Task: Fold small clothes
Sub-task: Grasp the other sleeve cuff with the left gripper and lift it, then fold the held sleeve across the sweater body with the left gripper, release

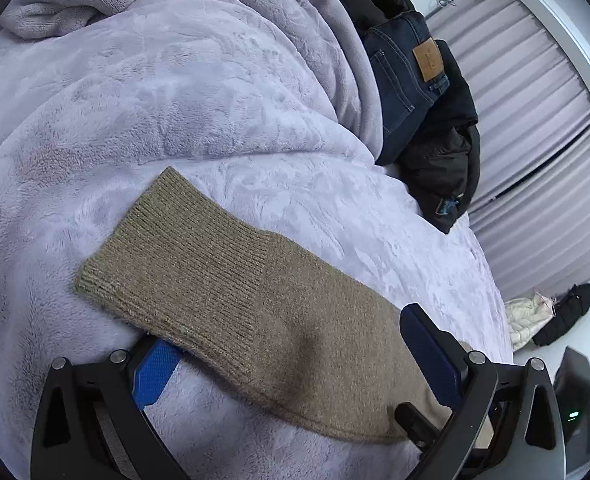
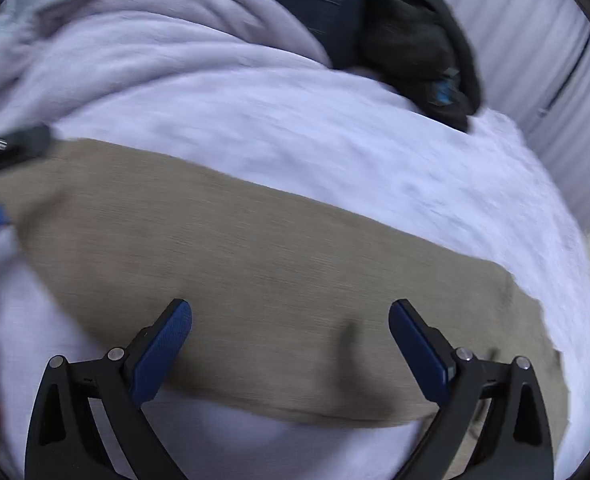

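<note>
Left gripper (image 1: 291, 354): blue pads spread wide, straddling foot end of tan sock (image 1: 231, 284), one pad tucked under sock edge, nothing clamped. Right gripper (image 2: 291, 344): jaws wide apart above same sock, view blurred, contact unclear. Sock lies flat at full length on lilac blanket (image 1: 175, 80), ribbed cuff away from left gripper. No fold visible; folding judged not yet begun. Jeans (image 1: 403, 76) and black jacket (image 1: 443, 160) heaped beyond, untouched.
</note>
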Demonstrator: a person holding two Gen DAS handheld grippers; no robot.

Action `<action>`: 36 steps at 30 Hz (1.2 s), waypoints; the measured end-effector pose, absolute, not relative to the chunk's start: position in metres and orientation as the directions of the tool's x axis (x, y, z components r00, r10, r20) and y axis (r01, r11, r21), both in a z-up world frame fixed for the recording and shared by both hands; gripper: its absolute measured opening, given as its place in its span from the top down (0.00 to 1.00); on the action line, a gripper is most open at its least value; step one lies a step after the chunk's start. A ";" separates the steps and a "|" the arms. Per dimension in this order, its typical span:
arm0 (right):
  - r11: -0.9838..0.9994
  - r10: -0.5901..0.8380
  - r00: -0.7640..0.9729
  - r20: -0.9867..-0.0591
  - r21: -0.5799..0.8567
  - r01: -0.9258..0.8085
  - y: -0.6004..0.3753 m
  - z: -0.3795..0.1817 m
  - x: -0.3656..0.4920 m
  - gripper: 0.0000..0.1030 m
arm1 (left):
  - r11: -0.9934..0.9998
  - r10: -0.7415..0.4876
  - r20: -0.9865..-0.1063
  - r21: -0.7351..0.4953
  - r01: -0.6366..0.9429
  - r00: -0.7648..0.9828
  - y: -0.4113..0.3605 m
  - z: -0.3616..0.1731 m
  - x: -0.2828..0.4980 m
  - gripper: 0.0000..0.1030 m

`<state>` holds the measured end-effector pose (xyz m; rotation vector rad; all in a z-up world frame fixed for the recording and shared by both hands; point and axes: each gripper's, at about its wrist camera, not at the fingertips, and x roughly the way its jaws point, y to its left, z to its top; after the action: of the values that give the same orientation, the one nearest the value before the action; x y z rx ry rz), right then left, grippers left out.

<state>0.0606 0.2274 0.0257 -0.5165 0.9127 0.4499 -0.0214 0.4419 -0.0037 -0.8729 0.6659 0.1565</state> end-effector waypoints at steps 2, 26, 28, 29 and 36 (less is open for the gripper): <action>0.799 0.195 0.530 -0.825 -0.180 -0.573 0.226 0.038 0.054 0.03 | 0.643 -0.120 -0.602 -0.654 -0.400 0.790 0.441 -0.004 -0.021 0.01; 0.911 0.011 0.518 -0.855 -0.205 -0.358 0.205 0.019 0.110 0.03 | 0.637 -0.127 -0.629 -0.645 -0.423 0.767 0.455 -0.011 -0.013 0.94; 0.863 0.078 0.501 -0.862 -0.193 -0.466 0.241 0.020 0.090 0.03 | 0.610 -0.120 -0.629 -0.657 -0.443 0.768 0.464 -0.017 -0.013 0.94; 0.838 0.113 0.490 -0.865 -0.182 -0.514 0.254 0.021 0.079 0.03 | 0.599 -0.129 -0.621 -0.671 -0.438 0.773 0.467 -0.018 -0.014 0.94; 0.824 0.184 0.554 -0.812 -0.180 -0.537 0.221 0.058 0.042 0.03 | 0.716 -0.038 -0.623 -0.562 -0.413 0.781 0.437 0.025 -0.012 0.95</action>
<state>0.0419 0.2214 0.0584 -0.4390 0.8876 0.4426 -0.0123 0.4374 0.0250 -0.7542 0.6536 0.2247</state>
